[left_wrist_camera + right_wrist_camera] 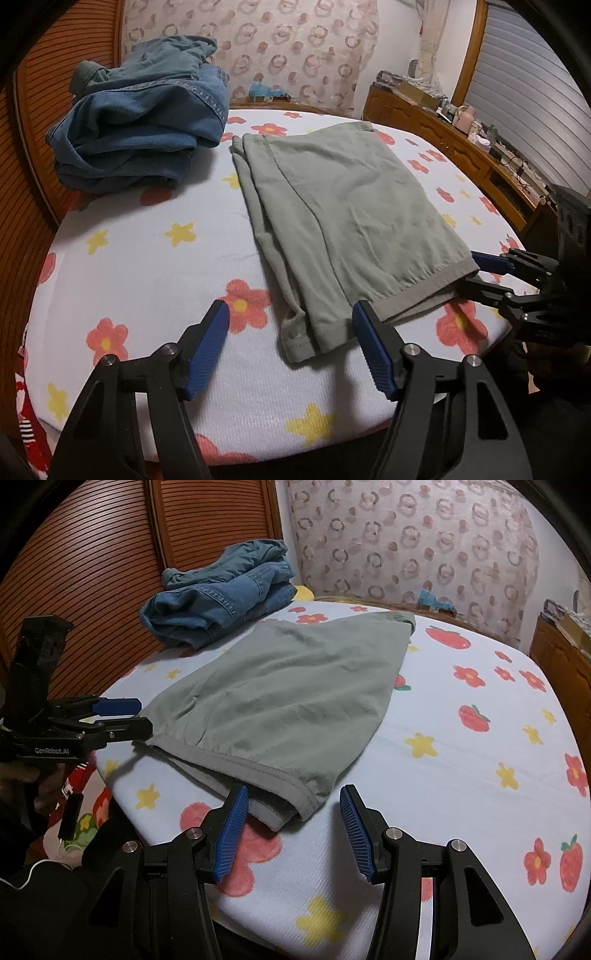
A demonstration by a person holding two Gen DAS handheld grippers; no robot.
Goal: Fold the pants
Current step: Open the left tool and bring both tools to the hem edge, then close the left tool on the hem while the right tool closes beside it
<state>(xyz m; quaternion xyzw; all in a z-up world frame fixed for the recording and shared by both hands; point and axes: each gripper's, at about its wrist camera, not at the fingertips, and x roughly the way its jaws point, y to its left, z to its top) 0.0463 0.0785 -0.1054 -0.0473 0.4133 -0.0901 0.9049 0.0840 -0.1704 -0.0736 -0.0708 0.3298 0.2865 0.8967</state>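
Standing apart with nothing pinched, the left gripper (290, 325) straddles the near left corner of the pants (343, 206), its pads off the cloth. The right gripper (293, 805) likewise has its jaws spread around the near right corner, gripping nothing. The grey-green pants lie folded flat on the flowered sheet (147, 258), hems toward the person, well clear of the denim pile (140, 129) at the far left.

Several layers are stacked at each hem, so the likeliest fault is a pinch that takes only the top layer; lifting would then peel the stack open and undo the fold. On the left, the under-layers stick out past the top edge, so a grip placed too far in could miss them. A low pinch might also catch the sheet and drag it up with the cloth. If one side lifts before the other, the fold would probably land skewed.

Only the left view shows those offset long edges along the pants' left side, and the cluttered dresser (461, 147) beyond the bed. Only the right view shows the pants' right edge lying clean, the hand (48, 786) holding the other tool, and a white cable (37, 867) below it.
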